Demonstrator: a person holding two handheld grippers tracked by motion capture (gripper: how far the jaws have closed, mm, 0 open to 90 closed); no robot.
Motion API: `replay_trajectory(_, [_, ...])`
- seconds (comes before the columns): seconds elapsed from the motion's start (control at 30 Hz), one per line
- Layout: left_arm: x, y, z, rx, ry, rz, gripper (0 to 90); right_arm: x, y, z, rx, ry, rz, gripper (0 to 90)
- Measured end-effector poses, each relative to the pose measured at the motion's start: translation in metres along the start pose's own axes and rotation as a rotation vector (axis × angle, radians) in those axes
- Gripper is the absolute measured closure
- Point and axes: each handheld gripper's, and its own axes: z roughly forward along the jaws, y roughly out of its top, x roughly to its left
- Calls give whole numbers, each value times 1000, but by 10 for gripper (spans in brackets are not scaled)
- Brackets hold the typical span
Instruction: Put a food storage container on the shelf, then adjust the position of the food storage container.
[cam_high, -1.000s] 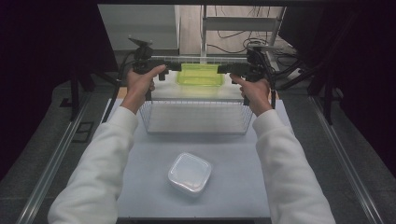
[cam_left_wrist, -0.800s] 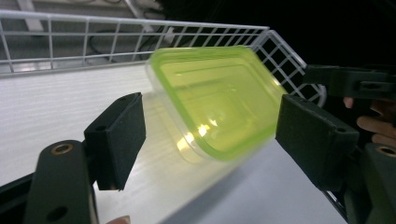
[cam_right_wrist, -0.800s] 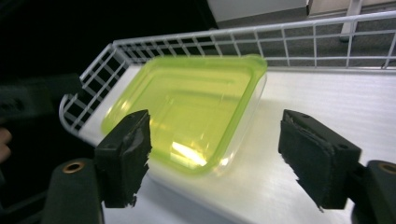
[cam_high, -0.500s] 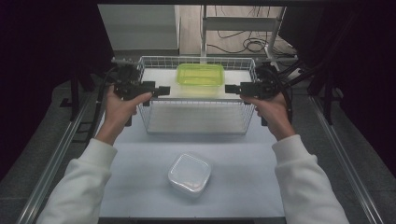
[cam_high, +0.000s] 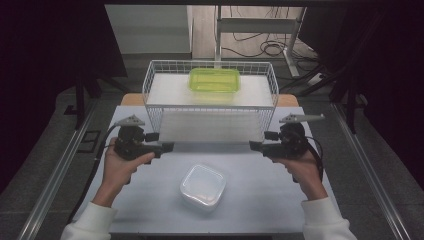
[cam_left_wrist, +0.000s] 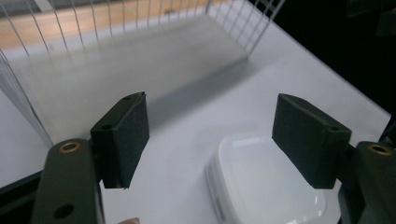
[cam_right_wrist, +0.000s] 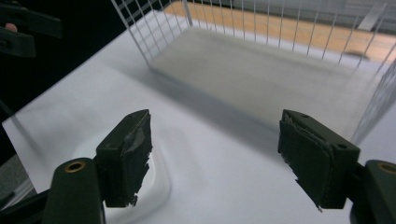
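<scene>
Beside the white container (cam_high: 202, 186), the left gripper (cam_high: 166, 146) and right gripper (cam_high: 256, 145) were held spread, empty; the green lid (cam_high: 214, 80) inside the wire basket (cam_high: 150, 82) was seen from above.

One camera looks down from above my side. My two tong cameras sit low, sharing the wire basket (cam_high: 210, 107) (cam_left_wrist: 140, 42) (cam_right_wrist: 261, 51).
</scene>
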Motion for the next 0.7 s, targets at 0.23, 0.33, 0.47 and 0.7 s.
replay_trajectory(0.23, [-1, -35, 7, 68, 16, 0, 281, -2, -46, 3, 59, -4, 14, 275])
replay_trajectory(0.33, [2, -45, 7, 96, 19, 4, 284, -6, -57, 4, 73, -10, 32, 281])
replay_trajectory(0.47, [8, -51, 9, 119, 17, -6, 284, -9, -64, 8, 95, -27, 35, 280])
replay_trajectory(0.7, [7, -53, 11, 132, 4, 1, 277, -10, -67, 11, 107, -31, 31, 283])
